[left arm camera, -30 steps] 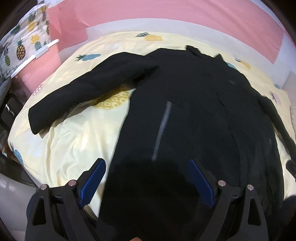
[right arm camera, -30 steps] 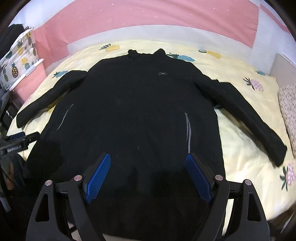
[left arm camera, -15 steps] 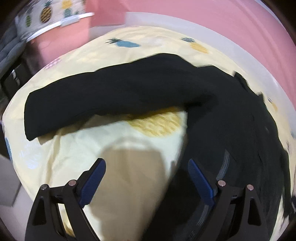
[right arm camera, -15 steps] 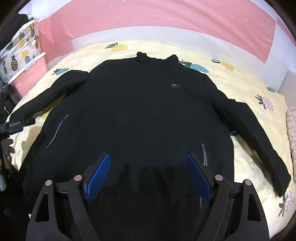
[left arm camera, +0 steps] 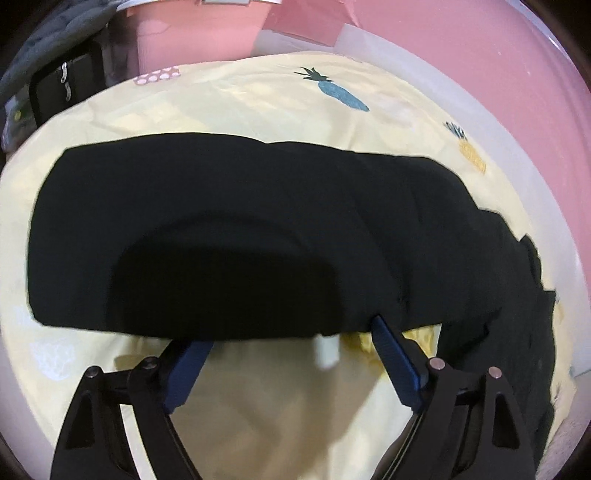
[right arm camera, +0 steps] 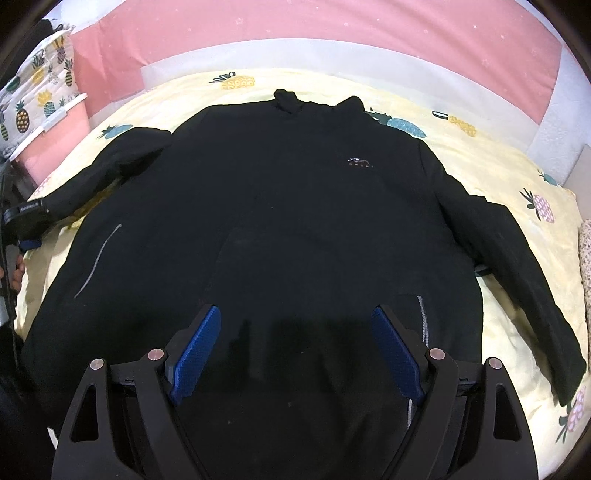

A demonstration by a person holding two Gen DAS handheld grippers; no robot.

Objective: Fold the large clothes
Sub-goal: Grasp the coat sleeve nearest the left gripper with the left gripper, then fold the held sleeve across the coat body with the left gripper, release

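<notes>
A large black jacket (right arm camera: pixel 295 229) lies spread flat, front up, on a yellow pineapple-print bed sheet (right arm camera: pixel 509 306), both sleeves stretched out. In the left wrist view its left sleeve (left arm camera: pixel 229 236) lies across the sheet (left arm camera: pixel 258 103). My left gripper (left arm camera: pixel 291 332) is open, its blue fingertips at the sleeve's near edge, the left tip partly under the cloth. It also shows at the sleeve cuff in the right wrist view (right arm camera: pixel 27 218). My right gripper (right arm camera: pixel 295 328) is open and empty above the jacket's lower front.
A pink wall (right arm camera: pixel 332 33) runs behind the bed. A pineapple-print cushion (right arm camera: pixel 33 92) stands at the far left. A dark bag with a zip (left arm camera: pixel 62 88) sits off the bed's left edge. A patterned pillow (right arm camera: pixel 583 251) lies at the right edge.
My left gripper has swung left from the jacket's body to the left sleeve and come down close to it. My right gripper has shifted slightly over the jacket's front.
</notes>
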